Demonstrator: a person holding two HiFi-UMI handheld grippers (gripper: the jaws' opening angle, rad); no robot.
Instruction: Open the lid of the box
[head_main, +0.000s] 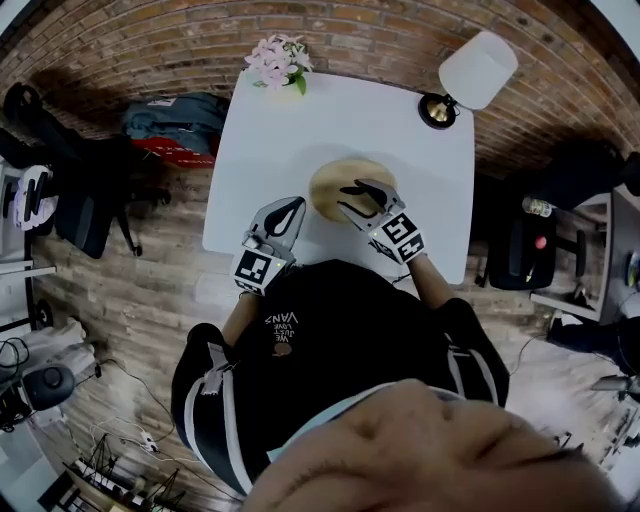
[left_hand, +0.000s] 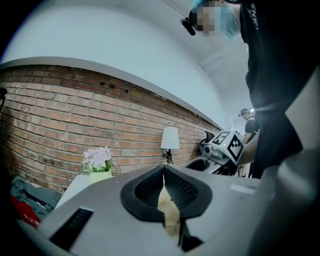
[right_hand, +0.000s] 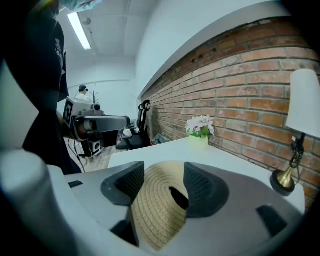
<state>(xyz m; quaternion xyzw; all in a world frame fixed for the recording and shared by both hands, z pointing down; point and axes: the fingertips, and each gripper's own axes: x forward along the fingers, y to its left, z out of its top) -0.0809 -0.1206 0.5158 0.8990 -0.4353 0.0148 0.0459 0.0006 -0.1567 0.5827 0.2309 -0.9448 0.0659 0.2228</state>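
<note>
A round woven straw box (head_main: 332, 186) with its lid (right_hand: 156, 212) on lies near the front of the white table (head_main: 350, 120). My right gripper (head_main: 357, 194) hovers over the box's right side, jaws open, with the woven lid and its dark loop (right_hand: 178, 197) showing between the pads (right_hand: 200, 187); no pad presses on it. To the left of the box, my left gripper (head_main: 289, 208) is at the table's front edge, jaws shut, nothing held. In the left gripper view a sliver of the box (left_hand: 170, 212) shows past the closed jaws (left_hand: 163, 171).
A potted flower (head_main: 278, 60) stands at the table's far left corner and a lamp (head_main: 470, 75) at the far right. A brick wall runs behind. Bags (head_main: 175, 125) and a dark chair (head_main: 85, 205) sit on the floor to the left, more furniture (head_main: 535, 250) to the right.
</note>
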